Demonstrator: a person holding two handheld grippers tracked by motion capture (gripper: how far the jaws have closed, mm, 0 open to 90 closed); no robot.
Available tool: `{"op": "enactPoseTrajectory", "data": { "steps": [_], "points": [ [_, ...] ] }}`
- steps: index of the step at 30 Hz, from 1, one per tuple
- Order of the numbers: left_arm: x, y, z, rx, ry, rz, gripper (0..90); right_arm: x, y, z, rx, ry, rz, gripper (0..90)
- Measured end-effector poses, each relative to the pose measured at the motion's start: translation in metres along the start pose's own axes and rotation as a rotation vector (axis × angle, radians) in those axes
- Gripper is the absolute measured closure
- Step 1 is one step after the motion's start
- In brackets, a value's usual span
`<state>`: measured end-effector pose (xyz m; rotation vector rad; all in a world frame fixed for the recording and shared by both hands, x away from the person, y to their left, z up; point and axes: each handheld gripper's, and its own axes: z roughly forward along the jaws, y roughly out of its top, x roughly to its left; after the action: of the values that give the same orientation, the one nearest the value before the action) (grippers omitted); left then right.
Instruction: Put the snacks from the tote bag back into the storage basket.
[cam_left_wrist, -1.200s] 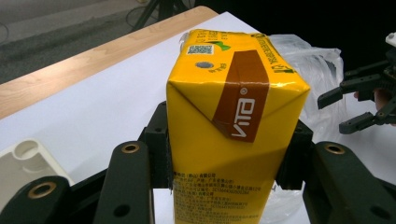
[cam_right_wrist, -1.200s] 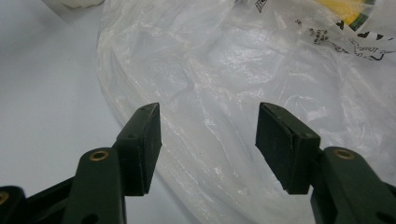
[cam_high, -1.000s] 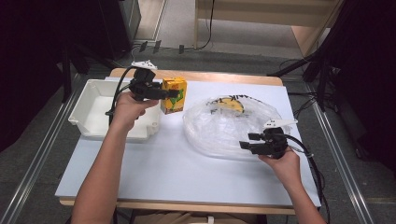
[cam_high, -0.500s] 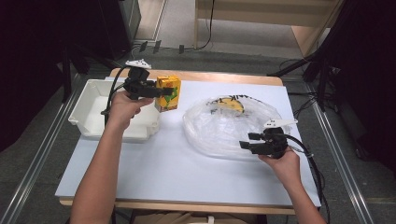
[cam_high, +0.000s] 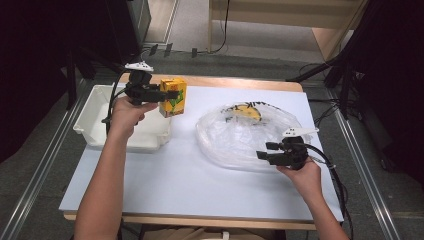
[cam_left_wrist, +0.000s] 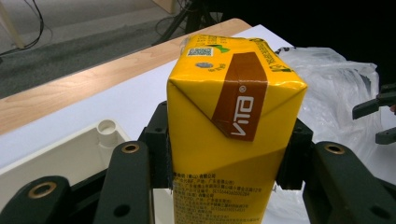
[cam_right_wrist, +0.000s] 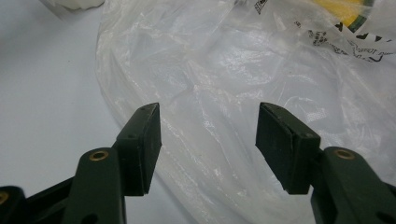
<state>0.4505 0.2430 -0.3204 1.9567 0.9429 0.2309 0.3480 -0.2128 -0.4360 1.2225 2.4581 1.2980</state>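
High view: left tongs (cam_high: 167, 94) clamp the yellow cardboard juice carton (cam_high: 173, 97), held above the counter (cam_high: 165, 175) at 11 o'clock, beside the white plastic bin (cam_high: 95, 122). Right tongs (cam_high: 265, 151) stand open at the clear plastic bag (cam_high: 240, 132), 4 o'clock.

Left gripper view: carton (cam_left_wrist: 229, 135) seated squarely between both jaws; advisably kept upright over the bin before release.

Right gripper view: jaws parted, empty, over bag film (cam_right_wrist: 210, 93); its wrinkles are plain here.

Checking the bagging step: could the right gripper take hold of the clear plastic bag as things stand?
Probably yes. The right gripper is open, its jaws over the near edge of the clear plastic bag, with nothing between them and the film. The left gripper is off by the white bin, shut on the yellow drink carton.
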Motion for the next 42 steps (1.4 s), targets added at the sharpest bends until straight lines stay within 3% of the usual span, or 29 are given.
{"op": "enactPoseTrajectory", "data": {
  "steps": [17,25,42],
  "points": [
    [0.016,-0.005,-0.013,-0.017,0.035,-0.048,52.2,0.000,0.000,0.000,0.000,-0.003,-0.002,41.7],
    [0.025,-0.009,-0.018,-0.017,0.071,-0.067,52.1,0.000,0.000,0.000,0.002,-0.003,-0.003,41.6],
    [0.048,-0.020,-0.016,-0.009,0.111,-0.106,52.2,0.001,0.000,0.001,0.001,-0.004,-0.003,41.6]
  ]
}}
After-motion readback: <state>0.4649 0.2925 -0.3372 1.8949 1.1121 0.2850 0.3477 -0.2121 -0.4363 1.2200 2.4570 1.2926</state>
